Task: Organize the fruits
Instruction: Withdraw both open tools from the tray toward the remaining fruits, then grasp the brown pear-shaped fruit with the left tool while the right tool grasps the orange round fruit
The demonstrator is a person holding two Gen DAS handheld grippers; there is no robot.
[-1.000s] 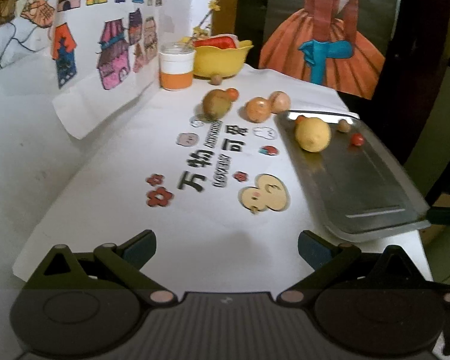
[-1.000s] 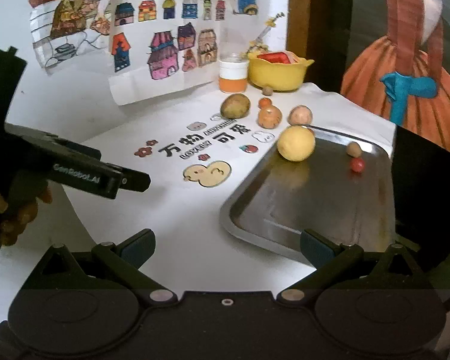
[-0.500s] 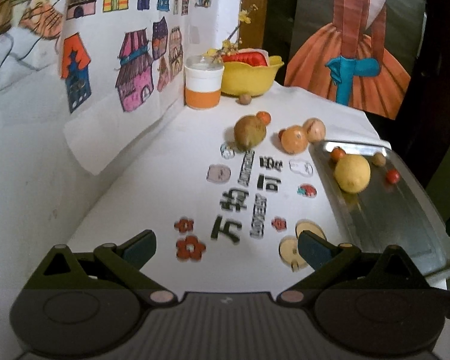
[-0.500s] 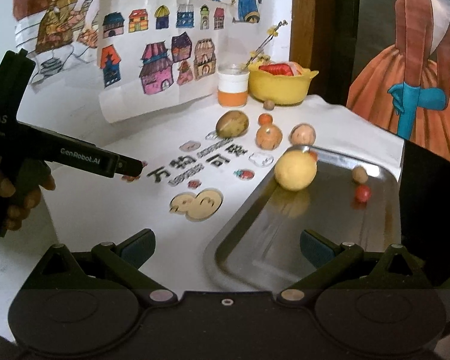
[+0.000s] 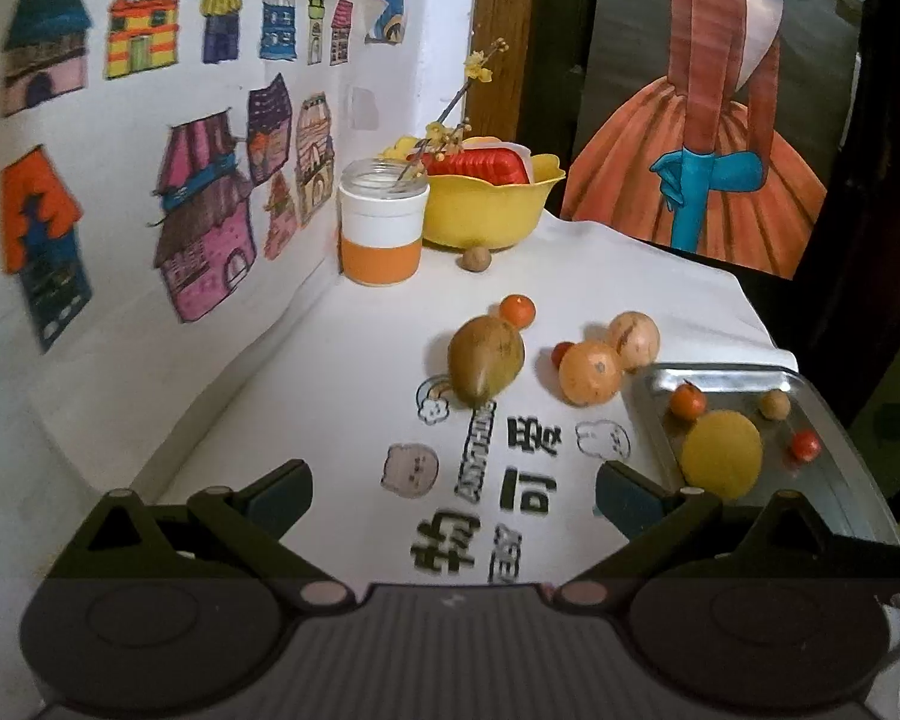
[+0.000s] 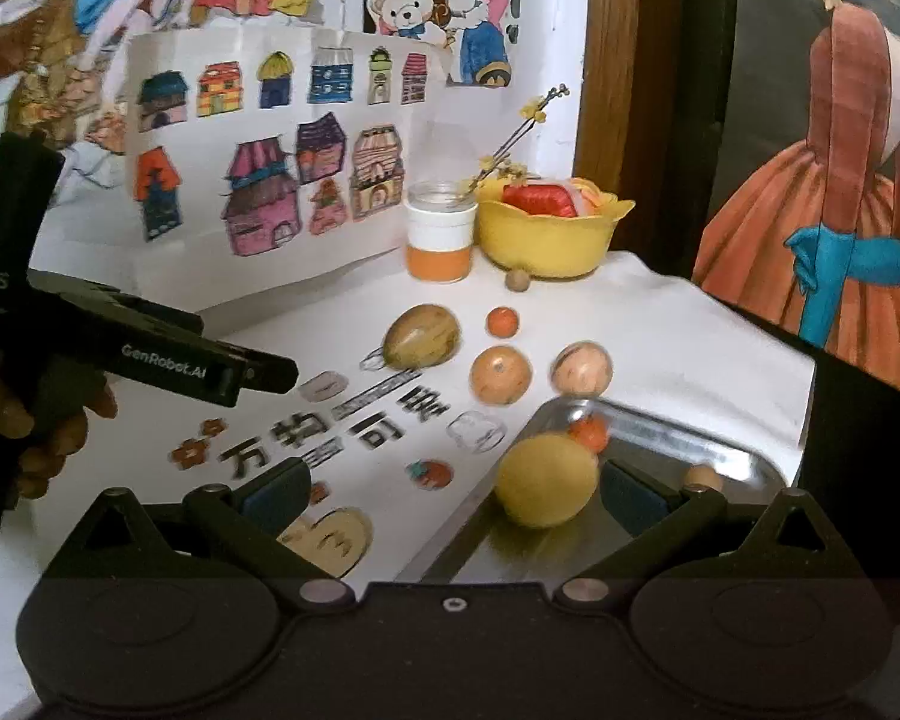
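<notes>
Both grippers have been closing in on the fruit over the last second, and the metal tray now fills more of each view.

Left wrist view: the left gripper (image 5: 453,489) is hovering with its jaws spread wide and gripping nothing, its dark blue pads matte and flat. Beyond it, left of the shiny steel tray (image 5: 822,516), a smooth olive-brown oval fruit (image 5: 485,357) is lying on the printed white tablecloth (image 5: 342,360). A round orange (image 5: 590,372) and a speckled tan fruit (image 5: 632,340) are sitting just off the tray's far left corner. A dimpled yellow lemon (image 5: 721,455) is resting inside the tray.

Right wrist view: the right gripper (image 6: 450,495) is hanging wide open and empty over the tray's near left edge (image 6: 450,558), the lemon (image 6: 546,481) lying between its fingers. A hand (image 6: 42,420) is holding the left gripper (image 6: 270,375) well to the tray's left.
</notes>
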